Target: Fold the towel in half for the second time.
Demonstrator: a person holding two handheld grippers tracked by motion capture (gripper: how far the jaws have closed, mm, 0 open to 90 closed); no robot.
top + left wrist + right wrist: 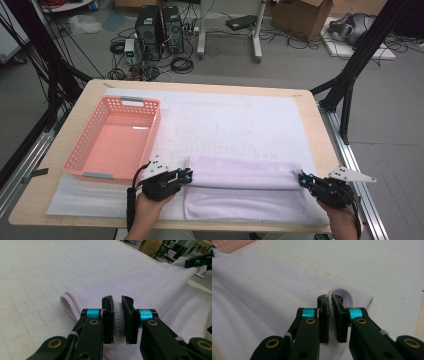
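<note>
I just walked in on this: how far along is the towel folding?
Done: both grippers have pinched the towel. In hand: the left gripper and the right gripper carry one edge over the rest, making a fold. Left: laying it flat; perhaps then the pink basket.

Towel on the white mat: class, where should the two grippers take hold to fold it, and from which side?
Grip the towel at its two end corners on the stitched hem, coming in from the short ends. The left gripper and right gripper are shut on that hem, where doubled cloth gives the pads a firm ridge.

Both grippers' fingers (108,315) clamped
</note>
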